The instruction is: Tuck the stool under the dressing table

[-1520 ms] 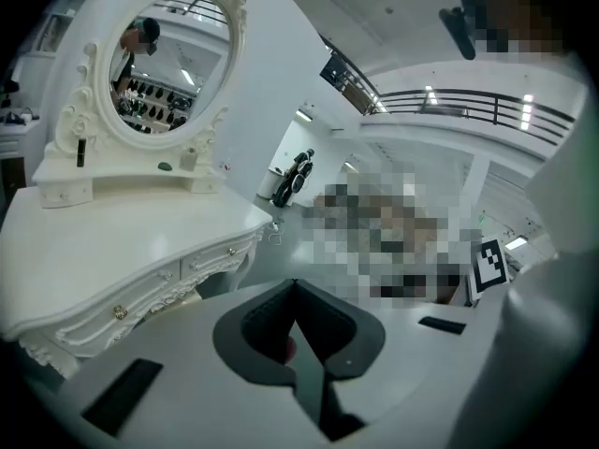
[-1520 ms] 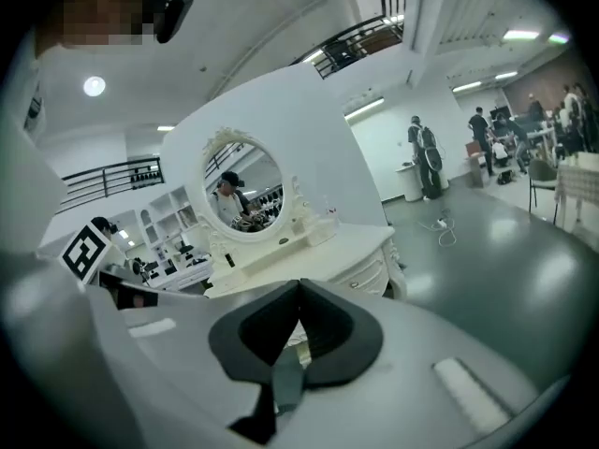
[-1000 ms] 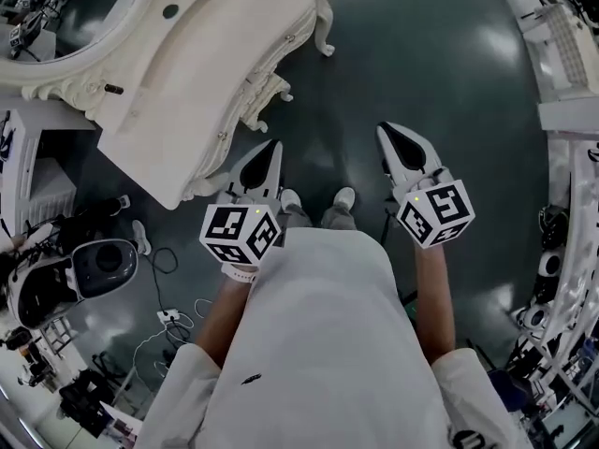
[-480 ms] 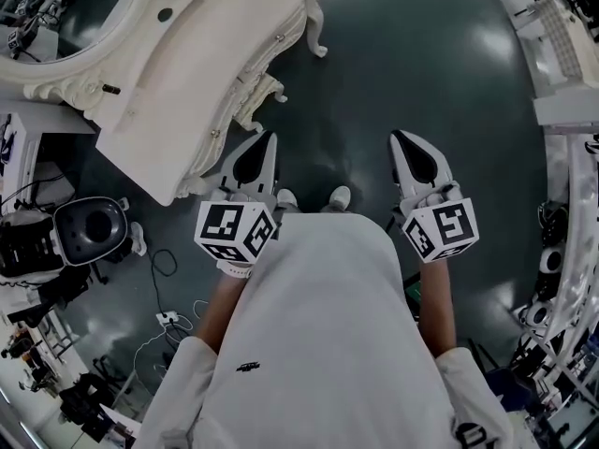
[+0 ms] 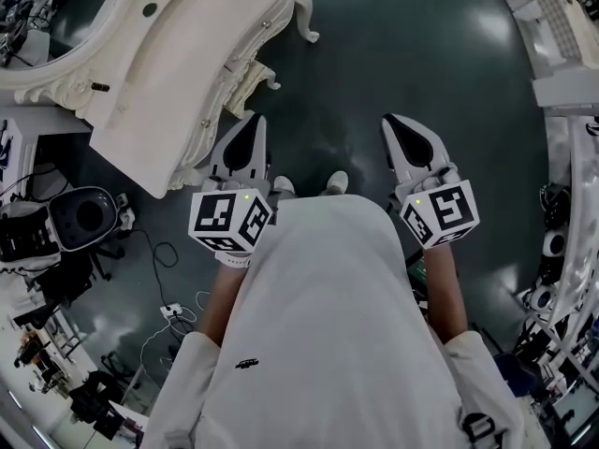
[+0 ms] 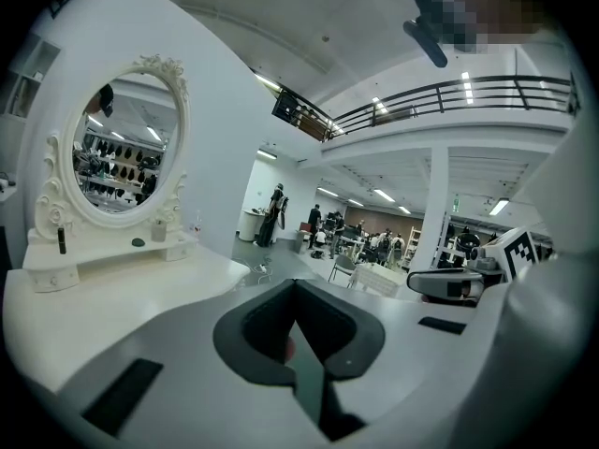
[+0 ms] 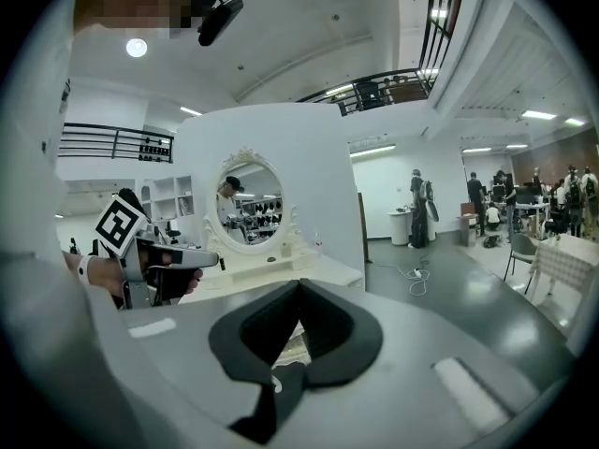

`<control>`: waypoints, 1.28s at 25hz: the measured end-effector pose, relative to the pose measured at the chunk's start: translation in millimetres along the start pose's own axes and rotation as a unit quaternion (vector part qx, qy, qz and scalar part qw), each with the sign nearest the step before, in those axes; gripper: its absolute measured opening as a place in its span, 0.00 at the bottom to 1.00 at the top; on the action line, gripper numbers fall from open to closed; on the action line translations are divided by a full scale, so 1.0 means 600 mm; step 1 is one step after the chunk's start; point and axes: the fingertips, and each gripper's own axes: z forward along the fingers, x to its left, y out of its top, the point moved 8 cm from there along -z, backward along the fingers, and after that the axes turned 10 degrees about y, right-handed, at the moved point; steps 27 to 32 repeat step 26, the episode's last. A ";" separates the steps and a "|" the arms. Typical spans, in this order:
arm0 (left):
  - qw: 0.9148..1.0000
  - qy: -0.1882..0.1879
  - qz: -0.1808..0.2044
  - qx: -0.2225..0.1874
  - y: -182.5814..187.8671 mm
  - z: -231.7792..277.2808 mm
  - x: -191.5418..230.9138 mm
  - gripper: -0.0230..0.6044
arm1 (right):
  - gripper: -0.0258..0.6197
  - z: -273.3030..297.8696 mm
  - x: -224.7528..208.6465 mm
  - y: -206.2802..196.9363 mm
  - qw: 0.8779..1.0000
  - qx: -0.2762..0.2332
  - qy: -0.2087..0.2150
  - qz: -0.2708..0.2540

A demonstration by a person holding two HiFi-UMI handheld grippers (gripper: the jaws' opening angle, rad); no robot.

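The white dressing table (image 5: 178,73) with its oval mirror (image 5: 47,12) fills the upper left of the head view. No stool shows in any view. My left gripper (image 5: 255,120) hangs in the air just off the table's carved front edge, jaws shut and empty. My right gripper (image 5: 391,122) is level with it over the dark floor, also shut on nothing. The left gripper view looks along shut jaws (image 6: 295,283) across the table top (image 6: 122,293) to the mirror (image 6: 126,152). The right gripper view shows its shut jaws (image 7: 299,283), the left gripper (image 7: 217,262) and the mirror (image 7: 251,204).
My feet (image 5: 309,185) stand on the dark glossy floor between the grippers. A black round device (image 5: 84,218) and cables (image 5: 168,311) lie on the floor at the left. White furniture (image 5: 562,92) runs along the right edge. People and desks stand far across the hall.
Both grippers have risen a little and drifted across the floor. The dressing table now sits further toward the upper left of the head view. Both jaws stay shut.
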 end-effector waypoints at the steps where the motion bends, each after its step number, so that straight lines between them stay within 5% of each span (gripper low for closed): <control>1: 1.000 -0.001 0.000 0.001 0.000 0.000 0.000 0.05 | 0.06 0.002 0.001 0.000 1.000 0.001 0.001 0.002; 32: 1.000 -0.016 -0.004 0.007 -0.002 0.005 -0.004 0.05 | 0.06 0.004 0.014 0.017 1.000 -0.012 0.021 -0.009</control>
